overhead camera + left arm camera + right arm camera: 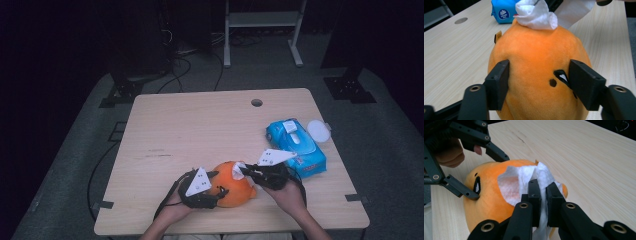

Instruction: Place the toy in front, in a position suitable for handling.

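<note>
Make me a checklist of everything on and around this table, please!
Surface: pale wooden table, with a round hole near its far edge.
Job's things: orange plush toy near the front edge; white wipe lies on it.
Clutter: blue pack of wipes, its white lid flipped open.
Grippers: left gripper straddles the toy, pads against its sides; right gripper is shut on the wipe.
Cables: one black cable trails from the left gripper; more lie on the floor behind.
Surroundings: grey floor, a white metal frame, dark room.
</note>
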The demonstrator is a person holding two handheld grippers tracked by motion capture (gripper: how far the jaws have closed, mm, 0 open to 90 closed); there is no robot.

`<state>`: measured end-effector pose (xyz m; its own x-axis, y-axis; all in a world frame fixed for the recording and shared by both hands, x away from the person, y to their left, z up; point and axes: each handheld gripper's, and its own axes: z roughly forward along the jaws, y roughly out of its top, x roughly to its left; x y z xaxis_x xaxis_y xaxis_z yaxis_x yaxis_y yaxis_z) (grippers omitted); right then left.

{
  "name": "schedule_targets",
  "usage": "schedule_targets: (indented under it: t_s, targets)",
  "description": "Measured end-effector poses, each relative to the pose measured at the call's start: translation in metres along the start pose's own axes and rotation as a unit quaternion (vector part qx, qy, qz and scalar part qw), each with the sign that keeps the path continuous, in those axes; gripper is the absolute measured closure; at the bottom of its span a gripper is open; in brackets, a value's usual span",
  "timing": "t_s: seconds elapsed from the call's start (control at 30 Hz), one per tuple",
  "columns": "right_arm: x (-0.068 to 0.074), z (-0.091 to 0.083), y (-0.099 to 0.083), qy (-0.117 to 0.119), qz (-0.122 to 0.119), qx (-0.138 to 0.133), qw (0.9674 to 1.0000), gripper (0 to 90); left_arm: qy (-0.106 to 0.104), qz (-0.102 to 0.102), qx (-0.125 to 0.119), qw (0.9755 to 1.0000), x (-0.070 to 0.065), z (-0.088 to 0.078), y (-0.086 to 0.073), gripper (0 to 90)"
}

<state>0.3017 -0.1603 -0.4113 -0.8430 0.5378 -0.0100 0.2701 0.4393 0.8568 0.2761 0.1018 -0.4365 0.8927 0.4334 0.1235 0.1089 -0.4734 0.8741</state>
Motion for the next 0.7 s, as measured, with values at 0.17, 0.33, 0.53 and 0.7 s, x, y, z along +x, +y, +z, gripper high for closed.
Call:
schedule_targets:
  t_s: [0.17, 0.33, 0.53, 0.7]
  targets:
    - [0.010, -0.001, 0.000, 0.037, -0.022, 0.005, 0.9990, 83.5, 0.000, -0.061, -0.010, 0.9981, 0.014, -0.001, 0.001, 6.3]
    - [0.016, 0.000, 0.005, 0.029, -0.037, 0.006, 0.9989, 83.4, -0.026, -0.086, 0.004, 0.9959, 0.016, 0.005, -0.003, 24.2]
    - [0.018, 0.000, 0.011, 0.022, -0.036, 0.000, 0.9991, 83.4, 0.009, -0.052, -0.008, 0.9986, 0.008, 0.002, 0.005, 42.0]
    - [0.011, -0.003, 0.012, 0.002, -0.024, -0.012, 0.9997, 83.4, 0.059, 0.005, -0.035, 0.9976, -0.002, 0.000, 0.012, 47.2]
